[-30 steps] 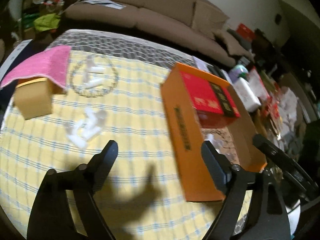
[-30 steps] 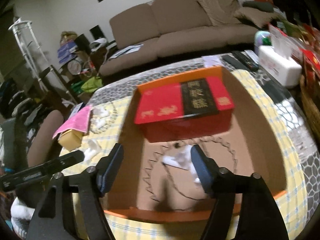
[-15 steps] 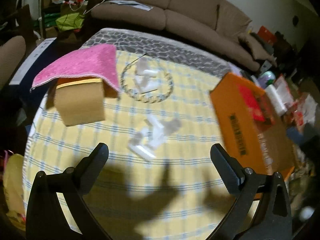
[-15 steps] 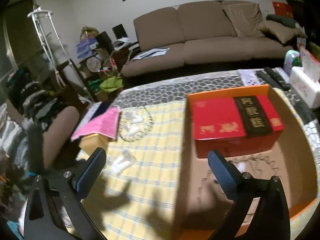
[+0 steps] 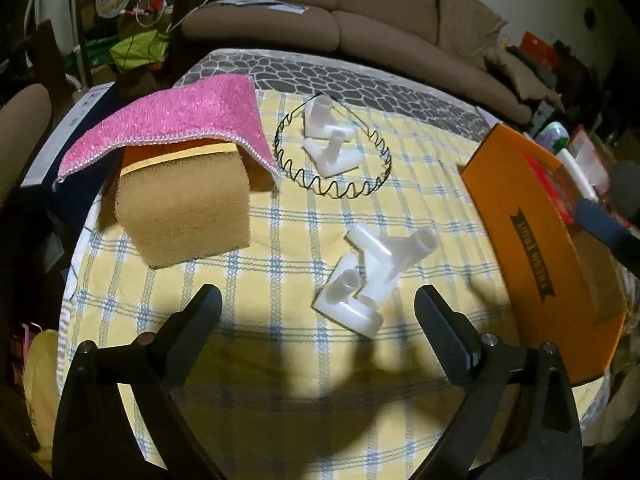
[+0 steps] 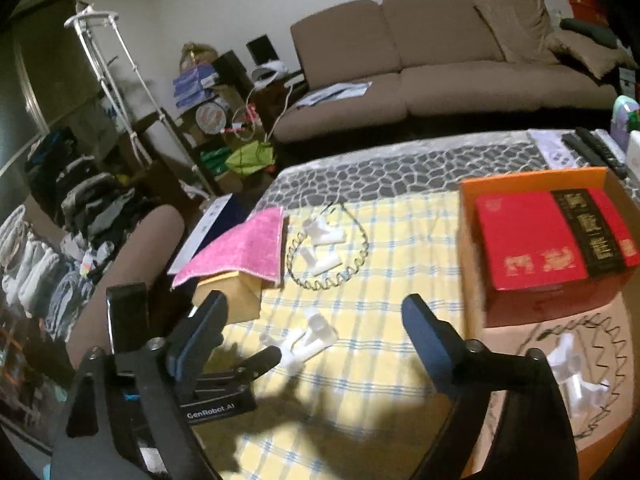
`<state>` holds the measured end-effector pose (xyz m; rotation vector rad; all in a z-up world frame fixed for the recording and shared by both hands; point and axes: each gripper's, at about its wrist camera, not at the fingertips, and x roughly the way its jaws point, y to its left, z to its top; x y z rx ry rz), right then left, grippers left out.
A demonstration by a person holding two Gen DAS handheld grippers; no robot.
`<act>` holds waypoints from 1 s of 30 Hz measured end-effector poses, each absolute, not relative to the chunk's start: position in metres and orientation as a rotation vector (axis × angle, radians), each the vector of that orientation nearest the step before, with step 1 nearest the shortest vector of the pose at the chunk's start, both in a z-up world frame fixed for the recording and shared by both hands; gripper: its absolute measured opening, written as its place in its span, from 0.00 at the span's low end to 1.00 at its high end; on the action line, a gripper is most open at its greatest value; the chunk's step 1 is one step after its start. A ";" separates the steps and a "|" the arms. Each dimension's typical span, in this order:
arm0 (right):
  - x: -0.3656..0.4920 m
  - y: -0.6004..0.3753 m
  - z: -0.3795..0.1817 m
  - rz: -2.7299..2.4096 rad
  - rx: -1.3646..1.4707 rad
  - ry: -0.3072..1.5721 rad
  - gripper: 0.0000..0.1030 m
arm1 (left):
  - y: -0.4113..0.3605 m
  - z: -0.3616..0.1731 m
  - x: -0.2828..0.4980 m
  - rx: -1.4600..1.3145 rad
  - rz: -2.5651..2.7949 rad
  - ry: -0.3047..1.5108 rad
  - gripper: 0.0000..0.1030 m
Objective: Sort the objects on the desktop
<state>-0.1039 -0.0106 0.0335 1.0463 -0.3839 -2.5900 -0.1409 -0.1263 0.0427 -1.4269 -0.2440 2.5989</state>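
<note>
My left gripper (image 5: 318,300) is open and empty, just short of two white pipe connectors (image 5: 376,276) lying on the yellow checked cloth (image 5: 304,224). Two more white connectors (image 5: 330,142) lie inside a black wire coil ring (image 5: 332,160) farther back. My right gripper (image 6: 314,312) is open and empty, held above the cloth. The orange box (image 6: 470,216) at the right holds a red box (image 6: 548,240), a coil ring and white connectors (image 6: 576,376). The near connectors also show in the right wrist view (image 6: 308,340).
A tan sponge block (image 5: 188,212) with a pink cloth (image 5: 176,120) draped over it sits at the left. A brown sofa (image 6: 440,76) stands behind the table. Remotes (image 6: 592,148) lie at the far right. Clutter fills the floor at the left.
My left gripper swung left from the orange box and came down close over the near white connectors. My right gripper rose out of the orange box, moved left, and opened wider.
</note>
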 end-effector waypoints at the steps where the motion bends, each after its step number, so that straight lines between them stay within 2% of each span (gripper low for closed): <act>1: -0.108 -0.014 0.028 -2.584 1.066 -0.380 0.80 | -0.127 0.042 -0.142 -1.426 2.600 -0.239 0.93; 7: -0.124 -0.031 0.004 -2.564 1.150 -0.327 0.74 | -0.126 0.041 -0.144 -1.407 2.619 -0.204 0.93; 9: -0.130 -0.038 -0.004 -2.567 1.168 -0.297 0.70 | -0.127 0.040 -0.145 -1.403 2.627 -0.198 0.88; 13: -0.140 -0.049 -0.016 -2.570 1.213 -0.228 0.65 | -0.128 0.039 -0.147 -1.384 2.649 -0.178 0.86; 15: -0.143 -0.053 -0.023 -2.567 1.235 -0.198 0.65 | -0.128 0.037 -0.149 -1.385 2.646 -0.175 0.79; 17: -0.145 -0.053 -0.030 -2.561 1.267 -0.197 0.63 | -0.128 0.034 -0.152 -1.391 2.633 -0.180 0.77; 22: -0.150 -0.055 -0.043 -2.542 1.299 -0.204 0.56 | -0.119 0.029 -0.153 -1.388 2.618 -0.141 0.60; 24: -0.151 -0.054 -0.046 -2.532 1.305 -0.215 0.48 | -0.118 0.027 -0.154 -1.391 2.600 -0.146 0.42; 26: -0.152 -0.055 -0.049 -2.525 1.312 -0.220 0.44 | -0.116 0.024 -0.155 -1.410 2.589 -0.143 0.29; 27: -0.153 -0.056 -0.051 -2.523 1.319 -0.216 0.43 | -0.116 0.023 -0.155 -1.415 2.583 -0.145 0.26; 30: -0.155 -0.057 -0.056 -2.512 1.343 -0.218 0.43 | -0.116 0.021 -0.154 -1.417 2.570 -0.144 0.27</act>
